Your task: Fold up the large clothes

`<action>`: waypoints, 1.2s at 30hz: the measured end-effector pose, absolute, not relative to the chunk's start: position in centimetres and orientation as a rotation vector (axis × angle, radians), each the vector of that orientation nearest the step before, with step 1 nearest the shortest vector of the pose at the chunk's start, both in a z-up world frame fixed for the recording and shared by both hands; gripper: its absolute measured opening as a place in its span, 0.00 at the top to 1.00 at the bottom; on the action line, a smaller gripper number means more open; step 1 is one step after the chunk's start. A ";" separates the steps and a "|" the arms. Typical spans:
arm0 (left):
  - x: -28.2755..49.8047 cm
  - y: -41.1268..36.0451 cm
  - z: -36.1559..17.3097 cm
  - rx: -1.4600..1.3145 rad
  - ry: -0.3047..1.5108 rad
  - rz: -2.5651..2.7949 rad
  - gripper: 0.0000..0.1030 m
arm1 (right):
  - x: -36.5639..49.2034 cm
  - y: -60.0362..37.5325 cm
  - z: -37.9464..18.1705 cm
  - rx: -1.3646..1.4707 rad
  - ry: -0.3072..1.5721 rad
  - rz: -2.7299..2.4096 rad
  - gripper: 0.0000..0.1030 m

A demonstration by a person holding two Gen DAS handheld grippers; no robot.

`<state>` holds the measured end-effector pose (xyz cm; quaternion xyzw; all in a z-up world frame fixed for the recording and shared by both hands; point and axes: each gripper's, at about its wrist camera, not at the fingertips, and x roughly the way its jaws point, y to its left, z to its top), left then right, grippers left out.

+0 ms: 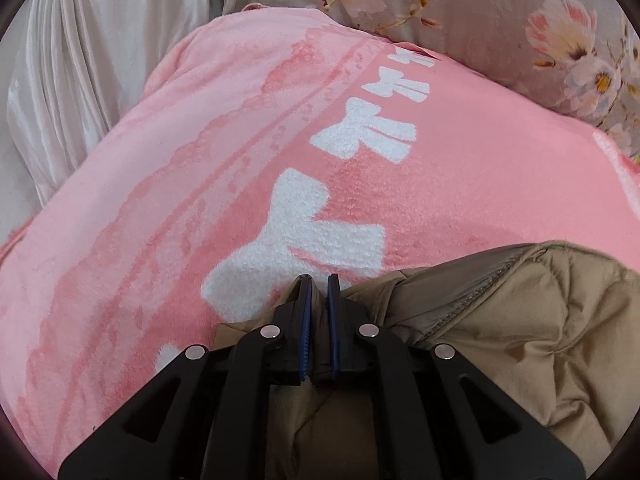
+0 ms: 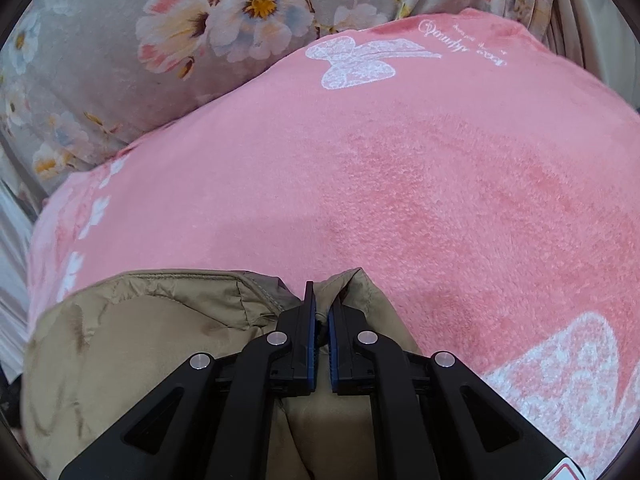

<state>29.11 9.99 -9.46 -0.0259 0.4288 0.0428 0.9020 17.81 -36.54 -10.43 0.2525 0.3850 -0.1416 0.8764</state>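
The left claw (image 1: 320, 280) is clenching a fold of the tan quilted jacket (image 1: 520, 340), which is filling the lower right of the left wrist view. The right claw (image 2: 321, 292) is pinching another edge of that jacket (image 2: 140, 340) at lower left. The jacket is lying on a pink blanket (image 2: 400, 180) beside a floral pillow (image 2: 120, 60).

Bed surface and surroundings

A pink fleece blanket (image 1: 240, 160) with white bow prints covers the bed. Along its far edge lies grey floral bedding (image 2: 120, 60). A pale pleated curtain (image 1: 80, 60) hangs beyond the blanket's far left corner. Lighting is soft and even.
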 end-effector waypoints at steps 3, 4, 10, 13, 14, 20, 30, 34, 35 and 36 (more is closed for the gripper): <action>27.6 12.3 -7.1 -0.129 0.879 0.068 0.63 | 15.9 -38.4 -8.4 0.596 0.763 -0.250 0.82; 26.5 13.2 -5.7 -0.134 0.839 0.094 0.43 | 14.5 -39.1 -6.9 0.597 0.715 -0.274 0.78; 22.6 12.2 2.4 -0.058 0.685 0.088 0.38 | 10.6 -37.4 0.4 0.469 0.531 -0.346 0.75; 22.4 6.5 3.8 -0.042 0.704 -0.078 0.38 | 13.5 -30.8 0.9 0.377 0.583 -0.170 0.84; 22.7 4.2 3.5 -0.028 0.724 -0.128 0.38 | 14.3 -29.0 0.7 0.354 0.597 -0.130 0.88; 25.3 -4.4 -1.7 0.057 0.834 -0.142 0.39 | 19.3 -21.1 -2.4 0.270 0.720 0.005 0.88; 26.9 -5.3 -6.5 0.090 0.862 -0.087 0.37 | 22.8 -21.1 -8.0 0.288 0.806 -0.017 0.91; 26.7 -5.7 -7.2 0.112 0.834 -0.068 0.36 | 22.8 -20.5 -8.9 0.262 0.804 -0.031 0.92; 26.6 -5.8 -7.3 0.117 0.830 -0.064 0.36 | 22.8 -20.3 -9.1 0.253 0.802 -0.035 0.92; 26.6 -5.9 -7.4 0.122 0.826 -0.061 0.36 | 22.8 -20.1 -9.3 0.240 0.801 -0.042 0.92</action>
